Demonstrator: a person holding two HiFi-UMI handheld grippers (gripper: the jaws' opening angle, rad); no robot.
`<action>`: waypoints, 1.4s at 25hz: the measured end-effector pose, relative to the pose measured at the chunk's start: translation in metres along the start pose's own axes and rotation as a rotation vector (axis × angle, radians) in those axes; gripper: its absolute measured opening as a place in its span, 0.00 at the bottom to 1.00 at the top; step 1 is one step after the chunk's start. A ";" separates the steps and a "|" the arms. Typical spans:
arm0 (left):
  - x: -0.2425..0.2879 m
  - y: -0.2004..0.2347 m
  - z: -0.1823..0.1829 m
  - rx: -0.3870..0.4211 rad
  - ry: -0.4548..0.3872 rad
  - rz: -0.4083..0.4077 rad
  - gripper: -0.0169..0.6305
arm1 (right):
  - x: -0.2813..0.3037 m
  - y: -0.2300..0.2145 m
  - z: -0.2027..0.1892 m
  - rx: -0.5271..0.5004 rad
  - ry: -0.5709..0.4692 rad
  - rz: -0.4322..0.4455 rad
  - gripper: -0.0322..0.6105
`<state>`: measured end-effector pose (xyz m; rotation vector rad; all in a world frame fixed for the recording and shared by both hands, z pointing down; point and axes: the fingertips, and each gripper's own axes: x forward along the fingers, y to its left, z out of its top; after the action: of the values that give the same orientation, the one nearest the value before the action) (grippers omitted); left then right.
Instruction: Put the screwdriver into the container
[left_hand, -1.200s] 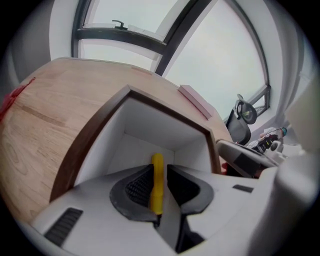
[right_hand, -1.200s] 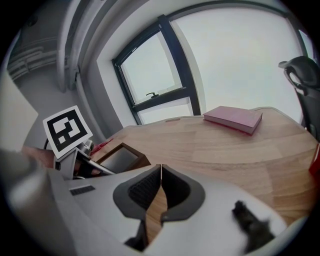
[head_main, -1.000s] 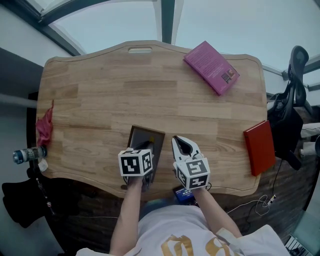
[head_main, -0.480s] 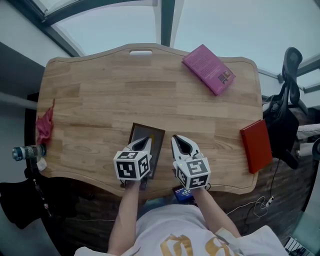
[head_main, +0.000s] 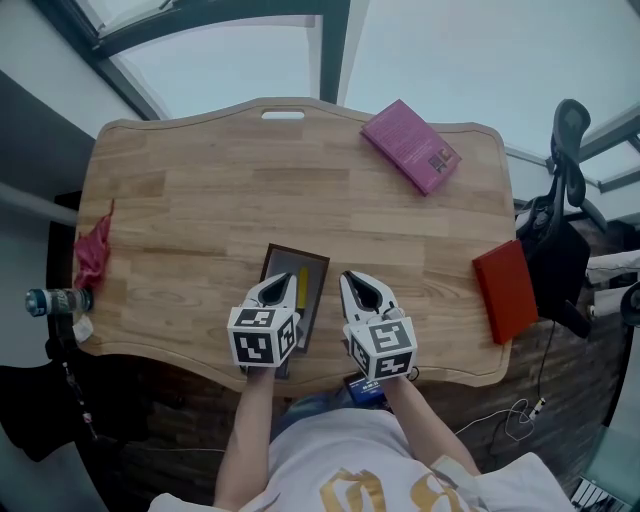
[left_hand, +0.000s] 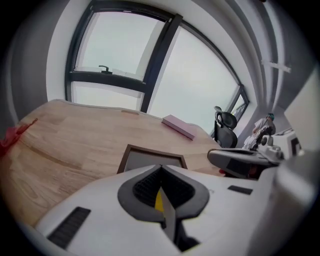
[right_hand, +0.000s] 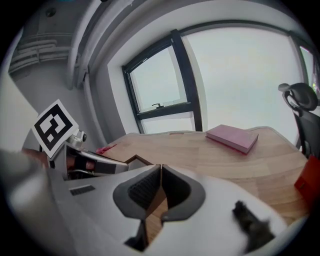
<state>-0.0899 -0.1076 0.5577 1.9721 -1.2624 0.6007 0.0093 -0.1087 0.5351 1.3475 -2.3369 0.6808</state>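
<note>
A dark-rimmed tray (head_main: 296, 254) with a grey floor sits near the table's front edge. In it lies the yellow screwdriver (head_main: 301, 287), lengthwise. My left gripper (head_main: 272, 286) hovers over the tray's left part with its jaws shut and nothing in them. In the left gripper view the tips (left_hand: 161, 167) meet, and a sliver of the yellow screwdriver (left_hand: 159, 200) shows through the gap behind them, with the tray (left_hand: 152, 150) just ahead. My right gripper (head_main: 357, 284) is shut and empty just right of the tray; its tips (right_hand: 161, 168) meet over bare wood.
A pink book (head_main: 411, 146) lies at the far right of the table and a red book (head_main: 505, 291) at the right edge. A red cloth (head_main: 93, 252) and a bottle (head_main: 55, 301) are at the left edge. An office chair (head_main: 560, 215) stands beyond the right side.
The left gripper has drawn back toward me and its jaws have closed. The yellow screwdriver now lies uncovered in the tray. The right gripper has barely moved.
</note>
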 end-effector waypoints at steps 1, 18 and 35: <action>-0.002 0.000 0.001 0.014 -0.006 0.008 0.05 | -0.003 0.000 0.002 -0.005 -0.007 -0.006 0.10; -0.050 -0.012 0.030 0.111 -0.150 0.014 0.05 | -0.036 0.022 0.045 -0.089 -0.129 -0.036 0.10; -0.094 -0.019 0.067 0.154 -0.335 0.041 0.05 | -0.059 0.034 0.081 -0.154 -0.215 -0.058 0.10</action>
<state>-0.1112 -0.0991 0.4430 2.2481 -1.4975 0.4075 0.0031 -0.0991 0.4297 1.4742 -2.4456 0.3450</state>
